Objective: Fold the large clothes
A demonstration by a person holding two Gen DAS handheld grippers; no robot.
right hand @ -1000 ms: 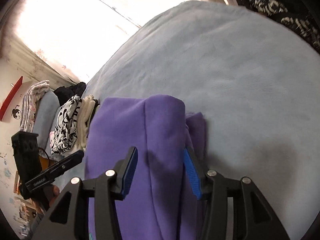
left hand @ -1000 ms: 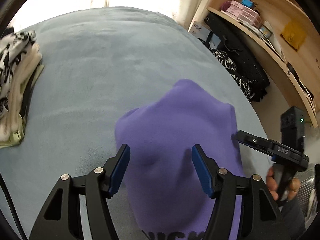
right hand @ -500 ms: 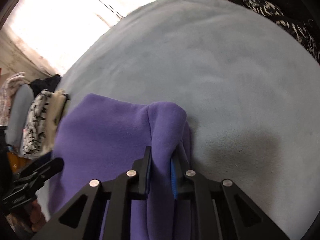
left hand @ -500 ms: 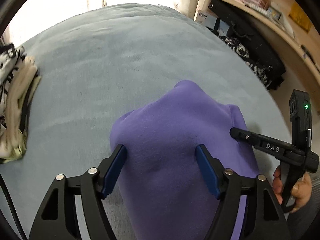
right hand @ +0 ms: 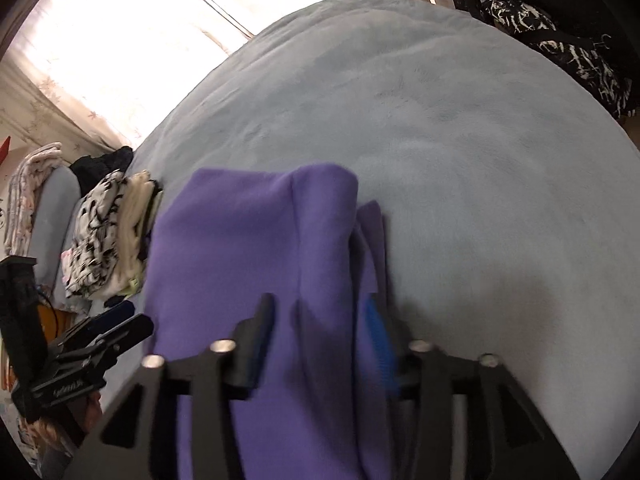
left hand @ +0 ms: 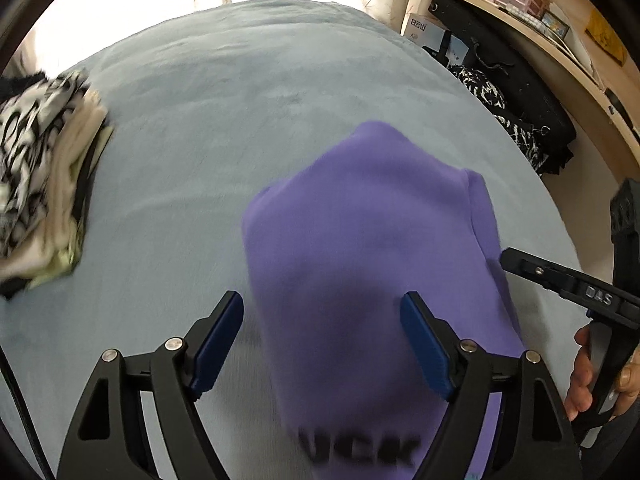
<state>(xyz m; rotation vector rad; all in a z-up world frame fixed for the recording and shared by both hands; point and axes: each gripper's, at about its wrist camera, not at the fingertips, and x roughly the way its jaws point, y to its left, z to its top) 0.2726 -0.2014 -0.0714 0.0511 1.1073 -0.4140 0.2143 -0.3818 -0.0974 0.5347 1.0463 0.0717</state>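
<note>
A folded purple fleece garment (left hand: 368, 232) with black lettering lies on the grey-blue bed cover (left hand: 240, 100). My left gripper (left hand: 322, 340) hovers over its near end. Its jaws are opening wide, the left finger is off the cloth's edge, and neither pad presses. In the right wrist view the garment (right hand: 248, 248) shows a raised fold along its right side. My right gripper (right hand: 320, 340) straddles that fold with its jaws opening and the pads clear of the cloth. Each gripper shows in the other's view: the right gripper (left hand: 560, 276) in a hand, the left gripper (right hand: 88, 344) at lower left.
A stack of folded clothes (left hand: 44, 184), black-and-white print on top, sits at the bed's left edge, and the stack (right hand: 112, 240) also shows in the right wrist view. A wooden shelf (left hand: 532, 36) with boxes and a black bag (left hand: 504, 80) stand to the right. Bright curtains hang behind.
The right gripper pinched the garment's fold half a second ago and has since opened off it. The left jaws have spread wider, and the left gripper has shifted left relative to the garment.
</note>
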